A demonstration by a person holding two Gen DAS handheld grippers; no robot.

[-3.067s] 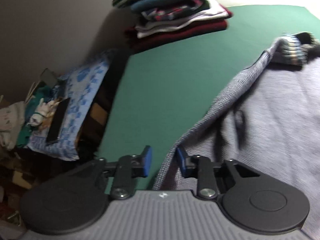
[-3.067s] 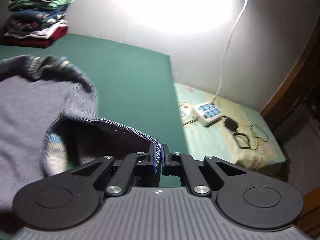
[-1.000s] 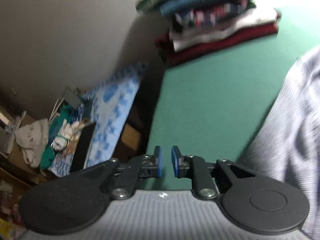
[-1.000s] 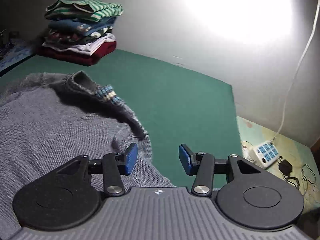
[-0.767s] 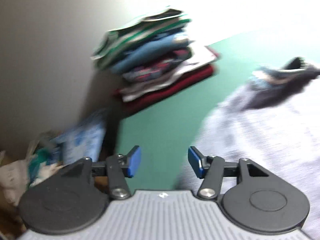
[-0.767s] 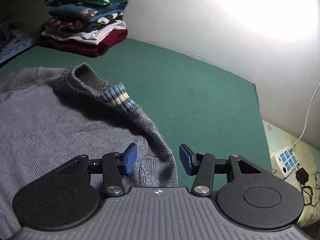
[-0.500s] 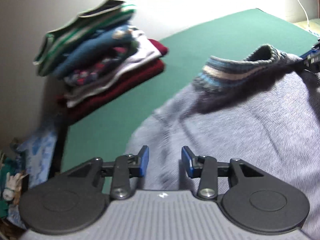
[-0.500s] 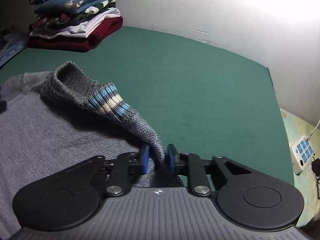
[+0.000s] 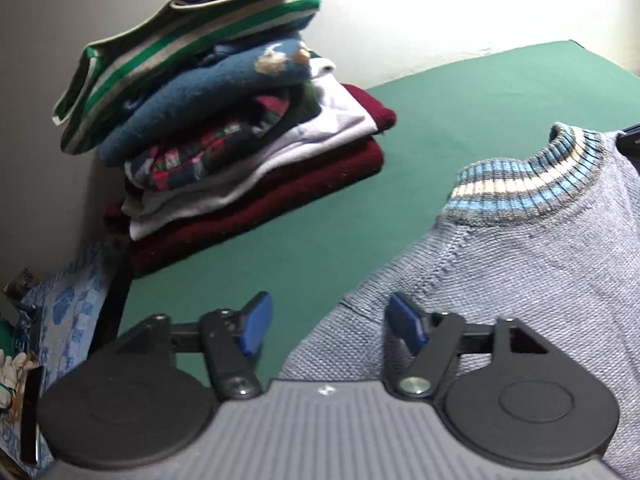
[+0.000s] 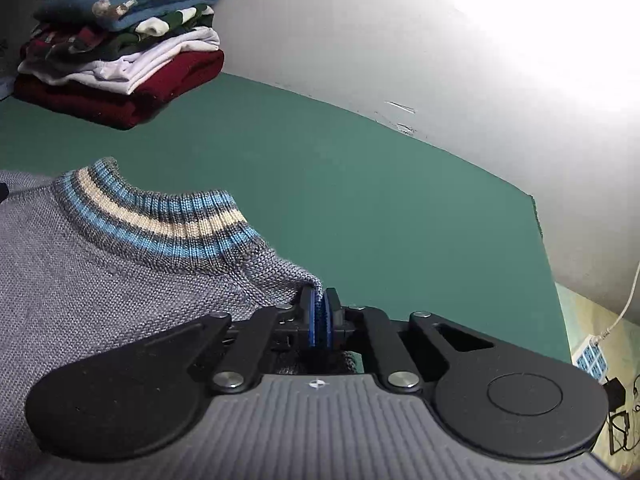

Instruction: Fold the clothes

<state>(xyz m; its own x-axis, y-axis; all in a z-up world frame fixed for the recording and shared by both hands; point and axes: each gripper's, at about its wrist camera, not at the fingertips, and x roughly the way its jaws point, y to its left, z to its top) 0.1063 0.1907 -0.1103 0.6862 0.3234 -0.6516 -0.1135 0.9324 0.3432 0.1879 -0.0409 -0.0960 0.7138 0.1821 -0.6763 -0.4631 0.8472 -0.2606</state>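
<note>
The grey knit sweater point(image 10: 100, 280) lies spread on the green counter point(image 10: 380, 208) just ahead of both tongs, collar end away from them, probably so its shoulders can be taken as fold handles. The right tongs point(image 10: 319, 316) are closed tight on the sweater's shoulder edge beside the striped collar point(image 10: 160, 220), the knit drawn into a small peak there. The left tongs point(image 9: 326, 322) stand wide apart and hold nothing, their right pad over the opposite shoulder and their left pad over bare green; judging by that, they are lining up for the matching pinch. Well ahead and to the left of both tongs a stack of folded clothes point(image 9: 224, 120) sits against the pale wall point(image 10: 400, 40), likely where finished pieces go. Off the counter's right end, a power strip point(image 10: 588, 360) rests on a patterned cloth.
</note>
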